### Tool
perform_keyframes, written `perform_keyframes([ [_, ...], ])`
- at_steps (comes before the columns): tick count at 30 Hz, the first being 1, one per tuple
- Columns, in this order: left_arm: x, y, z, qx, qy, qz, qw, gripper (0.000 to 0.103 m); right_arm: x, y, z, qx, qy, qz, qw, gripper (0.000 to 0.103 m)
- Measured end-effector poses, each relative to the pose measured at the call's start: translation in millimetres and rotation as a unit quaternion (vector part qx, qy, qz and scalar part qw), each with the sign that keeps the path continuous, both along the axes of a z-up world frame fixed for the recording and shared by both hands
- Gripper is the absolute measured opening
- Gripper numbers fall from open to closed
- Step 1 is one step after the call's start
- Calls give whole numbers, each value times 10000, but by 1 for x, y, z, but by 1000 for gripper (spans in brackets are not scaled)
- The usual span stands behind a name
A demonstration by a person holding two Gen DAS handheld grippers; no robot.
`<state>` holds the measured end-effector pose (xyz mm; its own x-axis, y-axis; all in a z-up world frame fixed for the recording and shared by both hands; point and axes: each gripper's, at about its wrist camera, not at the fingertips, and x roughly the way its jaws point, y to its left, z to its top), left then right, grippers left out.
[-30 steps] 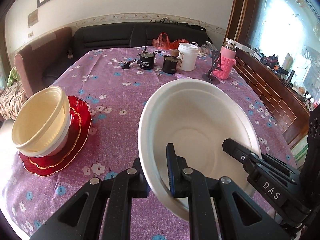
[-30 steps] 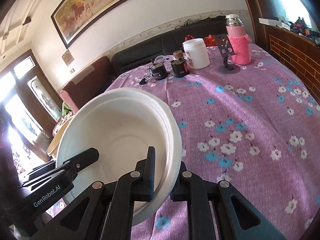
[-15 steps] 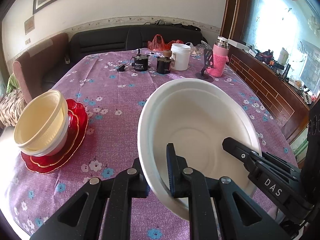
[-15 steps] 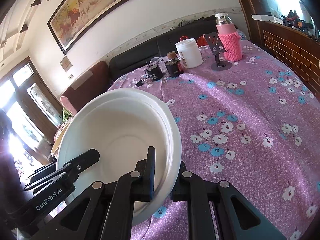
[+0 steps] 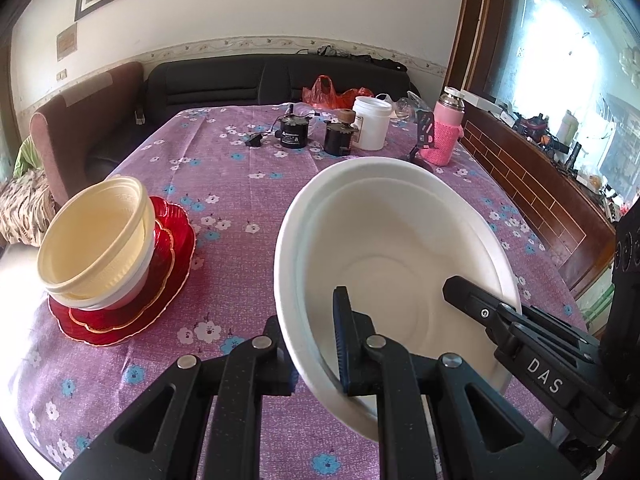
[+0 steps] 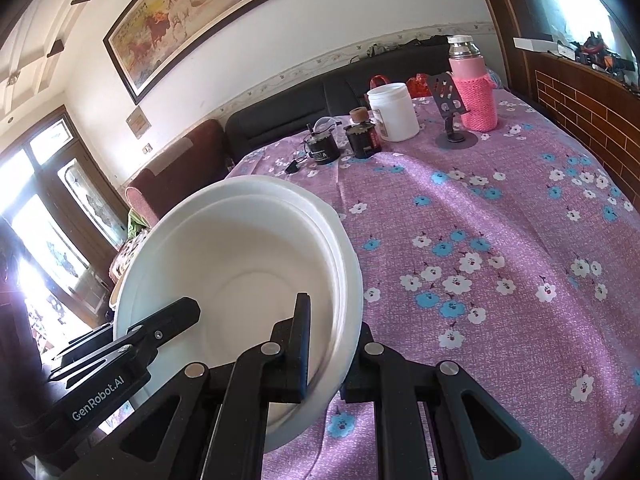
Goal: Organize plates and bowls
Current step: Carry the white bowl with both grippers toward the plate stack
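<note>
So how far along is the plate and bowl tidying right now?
Done: cream bowls sit nested on the red plates at the table's left. In hand: both the left hand-held gripper and right hand-held gripper clamp the rims of the stacked white bowls. Left: setting those down, probably on the pile.

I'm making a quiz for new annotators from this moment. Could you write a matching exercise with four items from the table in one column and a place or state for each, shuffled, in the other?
Column 1:
1. white bowl
2. cream bowls
3. white jar
4. flask in a pink knit sleeve

Column 2:
A. stacked on the red plates
B. gripped at its rim by the left gripper and the right gripper
C. beside the brick-pattern ledge
D. next to the dark bottle

Pairs: 1-B, 2-A, 3-D, 4-C
</note>
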<state>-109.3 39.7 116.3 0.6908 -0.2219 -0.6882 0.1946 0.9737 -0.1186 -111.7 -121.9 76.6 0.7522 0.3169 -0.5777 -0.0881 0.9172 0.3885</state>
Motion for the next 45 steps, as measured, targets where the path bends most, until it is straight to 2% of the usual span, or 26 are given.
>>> perform_keyframes([
  [11,6,42,-1,-305,31,253,9992,13,11,35,8,-241,50,192,9995,12],
  [28,6,147,7,-823,-109,1186,9895,13,38,142,31,-715,-148,1002,9923,12],
  [37,16,185,20,-590,-265,1559,9856,13,66,190,43,-656,-82,1404,9879,12],
  [41,32,202,34,-490,-366,1669,9841,13,88,211,55,-661,-88,1547,9857,12],
  [45,53,219,32,-538,-256,1807,9817,13,106,235,62,-861,-92,1608,9832,13],
])
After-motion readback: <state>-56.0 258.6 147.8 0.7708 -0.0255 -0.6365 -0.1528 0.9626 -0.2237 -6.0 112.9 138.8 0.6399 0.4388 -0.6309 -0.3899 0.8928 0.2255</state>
